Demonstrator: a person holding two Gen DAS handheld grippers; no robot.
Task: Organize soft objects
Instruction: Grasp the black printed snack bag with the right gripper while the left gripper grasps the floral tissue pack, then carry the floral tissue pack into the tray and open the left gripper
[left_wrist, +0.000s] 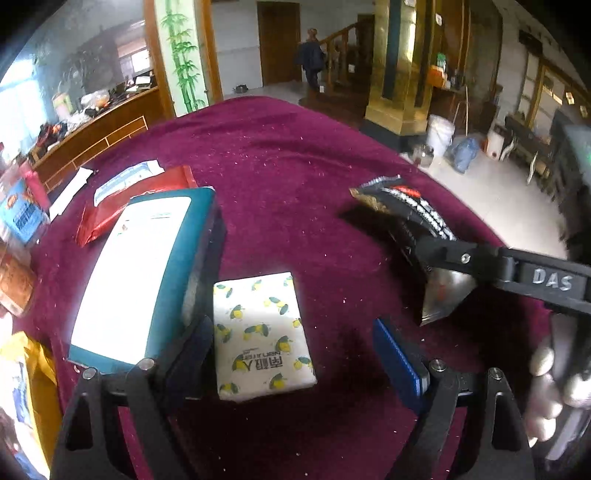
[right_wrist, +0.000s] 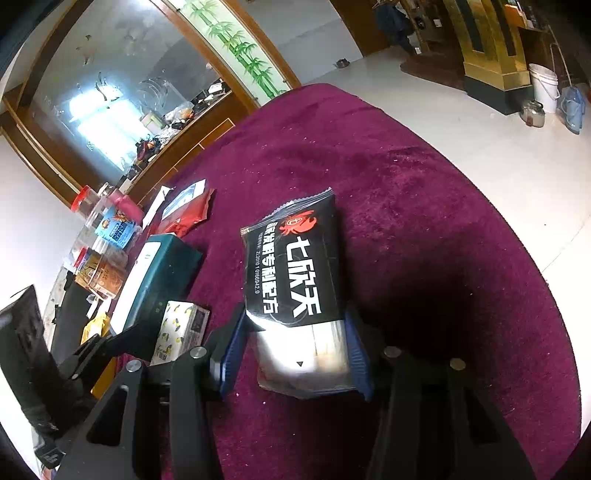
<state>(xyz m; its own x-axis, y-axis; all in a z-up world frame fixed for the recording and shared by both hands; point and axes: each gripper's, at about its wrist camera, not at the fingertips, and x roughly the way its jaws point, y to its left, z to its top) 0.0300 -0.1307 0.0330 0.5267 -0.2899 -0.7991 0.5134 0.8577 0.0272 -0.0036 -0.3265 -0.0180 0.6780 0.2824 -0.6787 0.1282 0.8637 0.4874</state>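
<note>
L grip (left_wrist: 295, 354): I see jaws wide, tissue pack (left_wrist: 263, 334) between, untouched.
R grip (right_wrist: 295, 354): clamped on black pouch (right_wrist: 293, 269); pouch's near end glared out.

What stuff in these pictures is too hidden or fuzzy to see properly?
- Left wrist view: the black snack packet with white lettering is blurred and partly behind the right gripper, so its print is unreadable.
- Right wrist view: that packet's clear lower end glares white between the blue fingers.
- Right wrist view: the white lemon-print tissue pack is partly hidden by the left gripper.
- Left wrist view: the yellow bag is cut off by the left edge.
</note>
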